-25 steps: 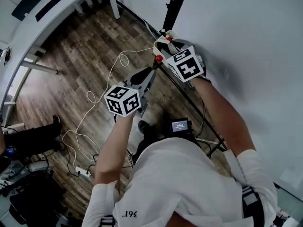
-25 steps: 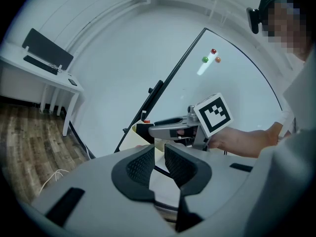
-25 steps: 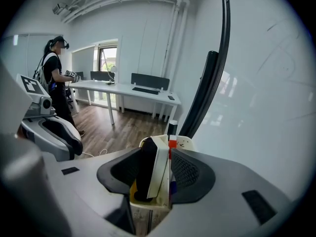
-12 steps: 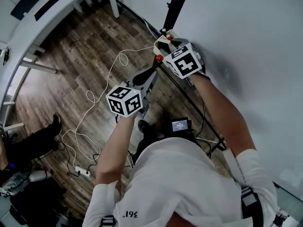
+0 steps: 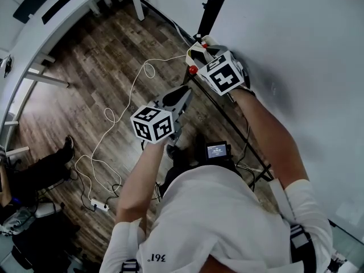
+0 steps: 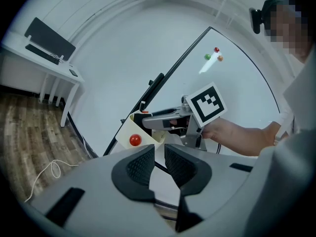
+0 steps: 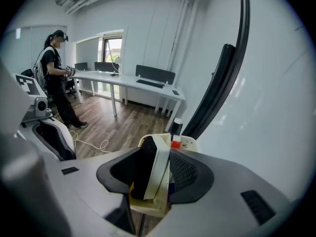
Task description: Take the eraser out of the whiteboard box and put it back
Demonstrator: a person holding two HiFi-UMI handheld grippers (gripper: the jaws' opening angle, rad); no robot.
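The cream whiteboard box [image 5: 195,45] hangs at the whiteboard's lower edge, a red round knob [image 5: 193,70] on its front. My right gripper [image 5: 200,50] points down into it. In the right gripper view the eraser [image 7: 152,168], black felt with a cream back, stands tilted in the box [image 7: 147,204] between the jaws of my right gripper [image 7: 160,171]. Those jaws have just been opening and stand wide, the eraser leaning on the left pad. My left gripper [image 5: 183,95] hovers just left of the box [image 6: 129,130], jaws narrowly apart around nothing [image 6: 159,158].
The whiteboard [image 5: 296,50] fills the right side on a black stand [image 5: 208,11]. A white cable [image 5: 122,107] loops over the wood floor. A white desk [image 5: 62,16] stands at far left. Another person [image 7: 57,78] stands by the desks.
My left gripper has drifted slightly down and right in the head view. The right gripper has stayed at the box. Someone's legs at the left edge have shifted.
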